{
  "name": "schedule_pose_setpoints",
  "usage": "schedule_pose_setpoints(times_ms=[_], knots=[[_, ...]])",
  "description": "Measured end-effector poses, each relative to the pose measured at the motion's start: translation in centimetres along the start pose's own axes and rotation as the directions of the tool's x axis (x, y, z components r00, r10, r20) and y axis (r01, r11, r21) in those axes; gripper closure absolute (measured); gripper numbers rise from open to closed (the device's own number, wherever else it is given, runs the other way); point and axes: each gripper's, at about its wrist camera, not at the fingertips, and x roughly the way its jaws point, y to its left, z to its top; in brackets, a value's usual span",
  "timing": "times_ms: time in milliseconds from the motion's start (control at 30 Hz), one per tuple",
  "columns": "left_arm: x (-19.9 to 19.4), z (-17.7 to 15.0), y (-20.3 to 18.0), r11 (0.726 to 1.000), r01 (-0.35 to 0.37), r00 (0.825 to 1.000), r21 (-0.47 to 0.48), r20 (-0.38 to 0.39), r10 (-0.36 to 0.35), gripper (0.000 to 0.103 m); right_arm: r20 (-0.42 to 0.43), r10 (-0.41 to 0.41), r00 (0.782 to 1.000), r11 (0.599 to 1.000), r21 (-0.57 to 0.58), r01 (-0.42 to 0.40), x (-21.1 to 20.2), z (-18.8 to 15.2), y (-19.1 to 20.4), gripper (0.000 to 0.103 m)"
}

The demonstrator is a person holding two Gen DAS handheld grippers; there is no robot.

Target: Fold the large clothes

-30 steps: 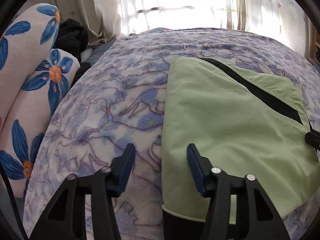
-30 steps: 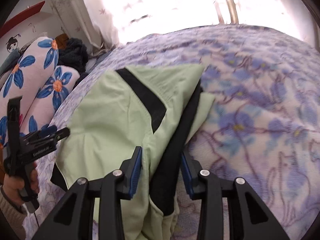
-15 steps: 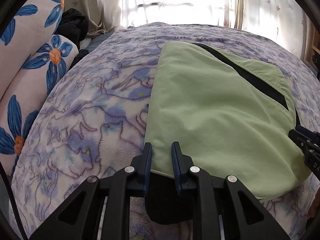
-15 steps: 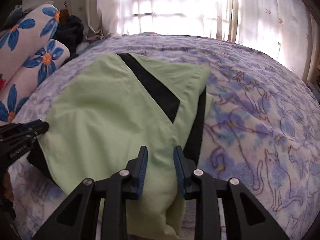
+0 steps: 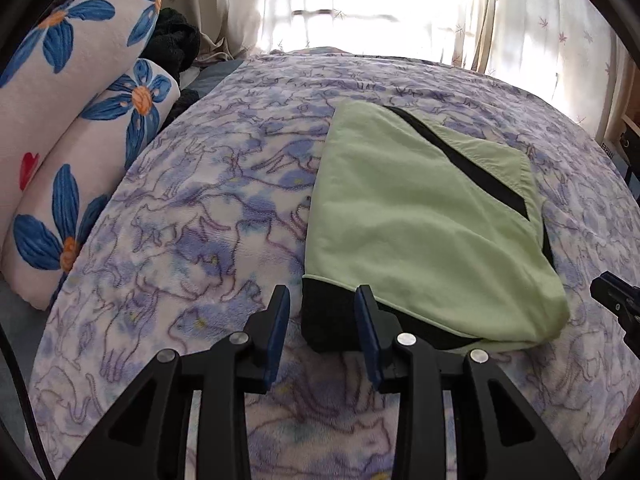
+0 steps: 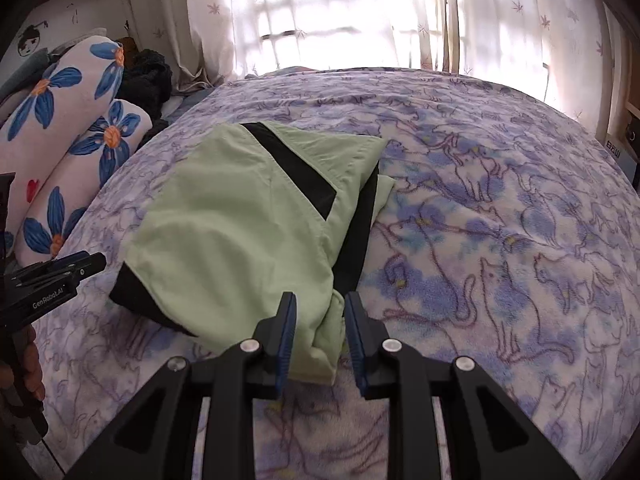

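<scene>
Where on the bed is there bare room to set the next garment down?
The widest bare patch of blanket lies right of the folded green garment, toward the curtain. A narrower strip runs between the garment and the floral pillows. The near edge is crowded by both grippers.

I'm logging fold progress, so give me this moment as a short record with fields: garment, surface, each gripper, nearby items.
garment: light green garment with black panels, folded into a compact bundle
surface: cat-print blanket on a bed
left gripper: jaws just opened, black corner between them, not pinched
right gripper: green near corner between its pads; grip unclear
nearby: flower-print pillows at left, curtains behind
</scene>
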Motion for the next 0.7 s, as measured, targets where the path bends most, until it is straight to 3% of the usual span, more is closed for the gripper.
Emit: schedule_pose_setpoints(times_ms=[67, 167, 367, 533, 700], knots=[[-3.4, 0.0, -0.2, 1.000, 0.002, 1.000, 0.017, 0.025, -0.003, 0.067, 0.014, 0.020, 1.000, 1.000, -0.002, -0.020, -3.0, 0.1, 0.5, 0.080], [-8.6, 0.1, -0.4, 0.999, 0.000, 0.997, 0.038, 0.077, -0.003, 0.053, 0.044, 0.038, 0.998, 0.999, -0.006, -0.037, -7.9, 0.3, 1.2, 0.080], [-19.8, -0.1, -1.2, 0.995, -0.015, 0.986, 0.097, 0.164, -0.001, 0.049, 0.116, 0.085, 0.990, 0.996, -0.038, -0.081, -18.4, 0.2, 1.8, 0.077], [-28.9, -1.3, -2.2, 0.992, 0.000, 0.973, 0.123, 0.228, -0.028, 0.039, 0.174, 0.105, 0.979, 0.991, -0.099, -0.088, -27.7, -1.5, 2.2, 0.077], [-38.4, -3.5, -3.4, 0.983, 0.018, 0.956, 0.181, 0.285, -0.070, 0.032, 0.233, 0.182, 0.955, 0.979, -0.135, -0.153, -36.8, -3.5, 1.5, 0.077]])
